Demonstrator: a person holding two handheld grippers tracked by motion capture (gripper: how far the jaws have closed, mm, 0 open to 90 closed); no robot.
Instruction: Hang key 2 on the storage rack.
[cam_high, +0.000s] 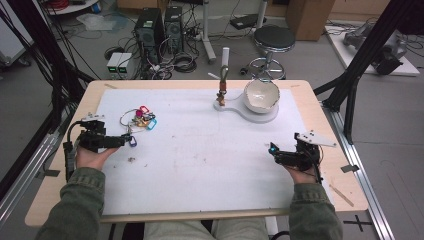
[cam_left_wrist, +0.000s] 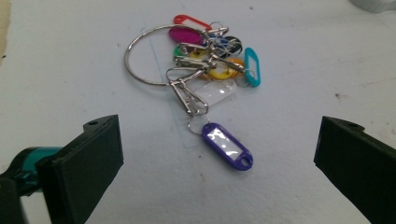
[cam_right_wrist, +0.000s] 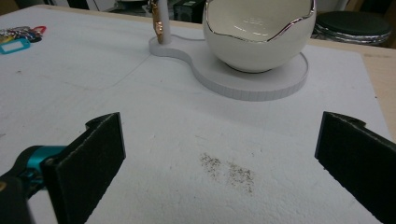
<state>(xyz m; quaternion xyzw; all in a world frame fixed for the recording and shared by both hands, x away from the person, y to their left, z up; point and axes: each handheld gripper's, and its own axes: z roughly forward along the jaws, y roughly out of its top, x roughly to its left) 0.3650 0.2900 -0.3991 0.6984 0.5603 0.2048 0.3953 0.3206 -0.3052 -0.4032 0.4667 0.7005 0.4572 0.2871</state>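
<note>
Left gripper (cam_high: 131, 138) sits at the table's left side in the high view, held by a hand (cam_high: 90, 156); the key bunch (cam_high: 141, 120) lies just ahead of its tips. Right gripper (cam_high: 273, 150) is well apart at the right, hand (cam_high: 303, 172) under it, with the bowl (cam_high: 261, 95) on a white stand (cam_high: 257, 115) farther ahead.

Left gripper view: jaws spread wide, holding nothing. A purple key tag (cam_left_wrist: 227, 146) lies on the white mat (cam_left_wrist: 70, 70) between and just ahead of them, the metal ring (cam_left_wrist: 147, 56) and coloured tags beyond.

Right gripper view: jaws wide apart, empty. Bowl (cam_right_wrist: 258, 32) stands ahead, slightly right, on its stand (cam_right_wrist: 252, 81); dark specks (cam_right_wrist: 229, 171) between the jaws.
</note>
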